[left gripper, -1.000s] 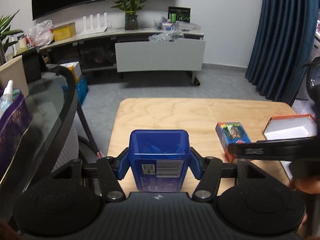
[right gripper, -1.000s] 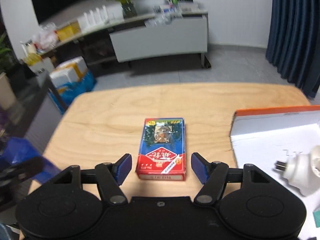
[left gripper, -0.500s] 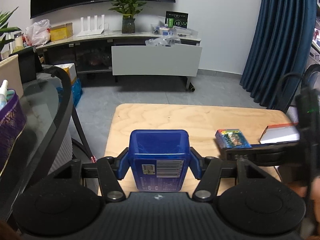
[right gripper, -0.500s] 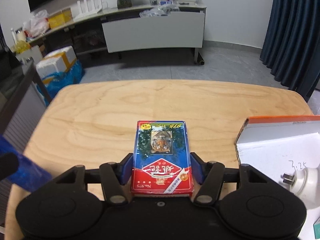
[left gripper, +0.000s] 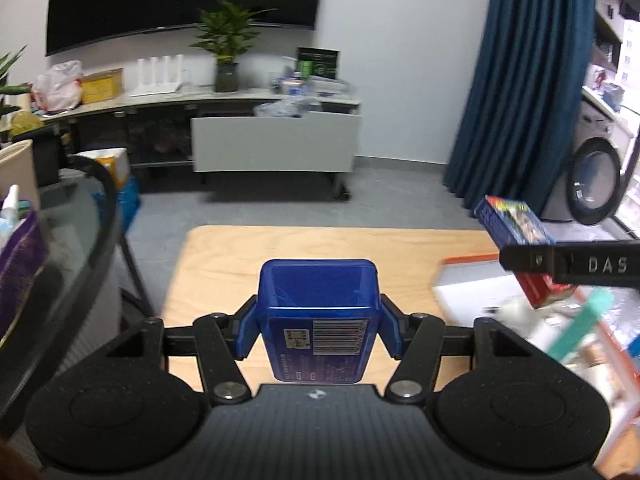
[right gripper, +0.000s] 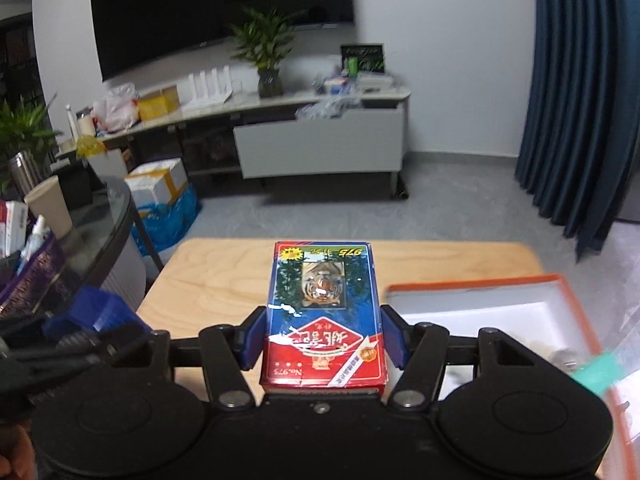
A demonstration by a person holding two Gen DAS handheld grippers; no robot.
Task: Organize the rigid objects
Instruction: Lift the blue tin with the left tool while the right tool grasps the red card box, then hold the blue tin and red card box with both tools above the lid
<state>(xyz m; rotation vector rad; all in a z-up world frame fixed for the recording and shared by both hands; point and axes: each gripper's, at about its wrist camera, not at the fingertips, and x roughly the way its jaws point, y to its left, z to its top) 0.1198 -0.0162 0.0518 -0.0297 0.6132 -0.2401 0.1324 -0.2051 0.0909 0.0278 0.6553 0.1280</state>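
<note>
Now the left gripper (left gripper: pixel 318 334) is pinching a blue case (left gripper: pixel 318 320) above the table's (left gripper: pixel 224 264) left edge, while the right gripper (right gripper: pixel 322 340) is clamping a card box (right gripper: pixel 324 312) (tiger-printed) beside the tray (right gripper: pixel 480 280).

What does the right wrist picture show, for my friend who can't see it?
The right tongs hold a card box with a tiger on it above a wooden table. An open white box with an orange rim sits to the right.

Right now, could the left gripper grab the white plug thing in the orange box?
Probably not: the left gripper has its jaws shut on the blue case, so it has no room for the white plug.
</note>
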